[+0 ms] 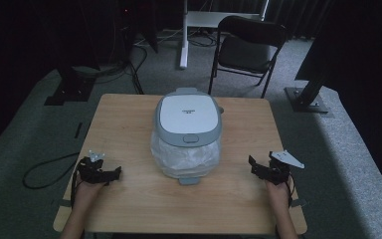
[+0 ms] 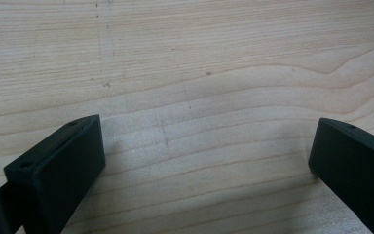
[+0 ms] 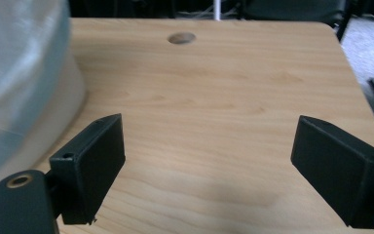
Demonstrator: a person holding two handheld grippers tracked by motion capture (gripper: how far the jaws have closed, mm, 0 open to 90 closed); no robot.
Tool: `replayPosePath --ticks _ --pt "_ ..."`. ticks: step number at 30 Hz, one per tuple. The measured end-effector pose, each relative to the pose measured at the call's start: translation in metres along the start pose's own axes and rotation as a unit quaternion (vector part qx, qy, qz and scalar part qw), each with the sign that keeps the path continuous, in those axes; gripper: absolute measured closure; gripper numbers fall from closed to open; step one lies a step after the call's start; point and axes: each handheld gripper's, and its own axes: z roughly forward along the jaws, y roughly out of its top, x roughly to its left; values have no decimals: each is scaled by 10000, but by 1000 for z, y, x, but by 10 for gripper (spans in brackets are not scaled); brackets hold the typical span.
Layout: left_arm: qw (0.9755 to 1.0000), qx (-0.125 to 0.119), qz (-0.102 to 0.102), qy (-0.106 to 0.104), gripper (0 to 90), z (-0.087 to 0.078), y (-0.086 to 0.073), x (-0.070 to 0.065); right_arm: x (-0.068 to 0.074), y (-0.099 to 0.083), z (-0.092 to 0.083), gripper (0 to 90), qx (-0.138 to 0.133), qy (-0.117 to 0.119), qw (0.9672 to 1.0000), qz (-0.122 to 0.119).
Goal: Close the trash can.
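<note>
Table: a light wooden square table [image 1: 129, 124] stands on grey carpet, with a round cable hole [image 3: 181, 37] toward its far right side.
Chair: a black folding chair [image 1: 248, 47] sits beyond the far edge, well apart from the work.
Cooker: a grey-and-white rounded rice cooker wrapped in clear plastic film [image 1: 187, 132] stands upright at the middle of the table, a little toward the far side, lid down. Its wrapped wall [image 3: 19, 83] shows at the left of the right gripper view.
Left gripper: the black two-jaw left gripper [image 1: 113, 174] rests low near the near-left corner, well left of the cooker, held by the person's left hand [image 1: 87, 191]. In the left gripper view [image 2: 207, 156] its jaws stand wide apart over bare wood, holding nothing.
Right gripper: the black two-jaw right gripper [image 1: 254, 166] lies near the near-right edge, right of the cooker and apart from it, held by the right hand [image 1: 277, 191]. In the right gripper view [image 3: 207, 161] its jaws are spread wide and free.
</note>
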Motion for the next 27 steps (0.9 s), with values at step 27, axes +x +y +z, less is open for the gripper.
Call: replayPosePath --ticks 27 --pt "10000 -2 24 -19 7 0 0 0 -17 -42 5 118 494 -1085 9928 127"
